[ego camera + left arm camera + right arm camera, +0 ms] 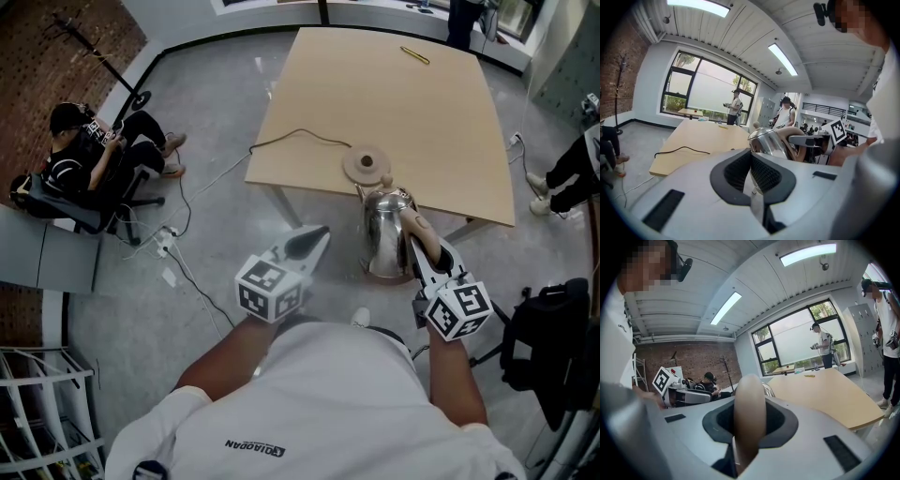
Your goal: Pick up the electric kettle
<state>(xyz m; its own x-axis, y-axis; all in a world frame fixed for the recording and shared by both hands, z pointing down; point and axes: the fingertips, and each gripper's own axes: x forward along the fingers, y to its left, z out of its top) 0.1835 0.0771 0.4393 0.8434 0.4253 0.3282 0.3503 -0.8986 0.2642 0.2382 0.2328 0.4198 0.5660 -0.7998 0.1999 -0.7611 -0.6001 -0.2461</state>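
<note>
A polished steel electric kettle (pixel 386 234) hangs in the air at the near edge of the tan table (pixel 394 94), off its round base (pixel 367 165), which stays on the tabletop. My right gripper (pixel 419 251) is shut on the kettle's tan handle (pixel 749 413), which fills the space between its black pads. My left gripper (pixel 315 238) hovers to the left of the kettle, apart from it, with its jaws a little open and nothing between them. In the left gripper view, the kettle (pixel 769 143) shows just beyond the jaws.
A black cable (pixel 300 136) runs from the base off the table's left edge to a power strip (pixel 164 242) on the floor. A yellow pencil (pixel 414 54) lies at the table's far side. One person (pixel 94 150) sits at the left and another (pixel 572 169) stands at the right. A black chair (pixel 544 356) is near my right.
</note>
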